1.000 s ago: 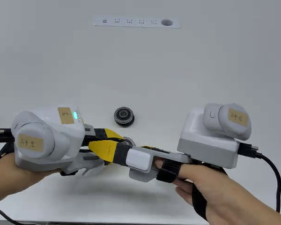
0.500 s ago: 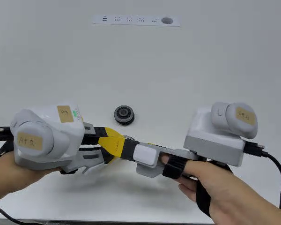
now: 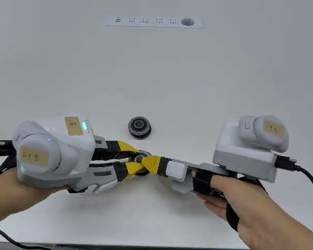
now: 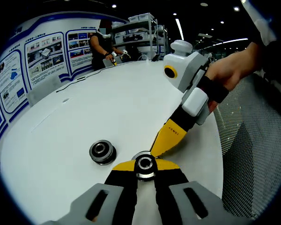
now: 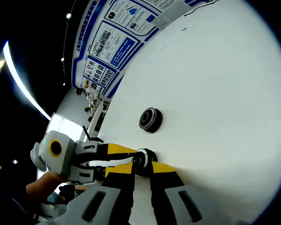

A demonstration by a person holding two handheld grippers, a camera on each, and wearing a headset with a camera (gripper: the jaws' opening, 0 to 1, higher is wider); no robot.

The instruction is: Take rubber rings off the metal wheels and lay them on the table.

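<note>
Now | wheel (image 4: pixel 145 167) gripped by left claw (image 4: pixel 145 164) | right claw (image 5: pixel 142 167) touching it

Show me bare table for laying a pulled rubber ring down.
Bare white table between the white power strip and the loose black-rimmed metal wheel, also right of that wheel. Crowded at front: left gripper and right gripper clamp the held metal wheel.

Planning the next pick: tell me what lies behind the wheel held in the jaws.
A second wheel lies on the table, apart; farther back, a power strip. Yellow jaws cover the sides of the held wheel.
</note>
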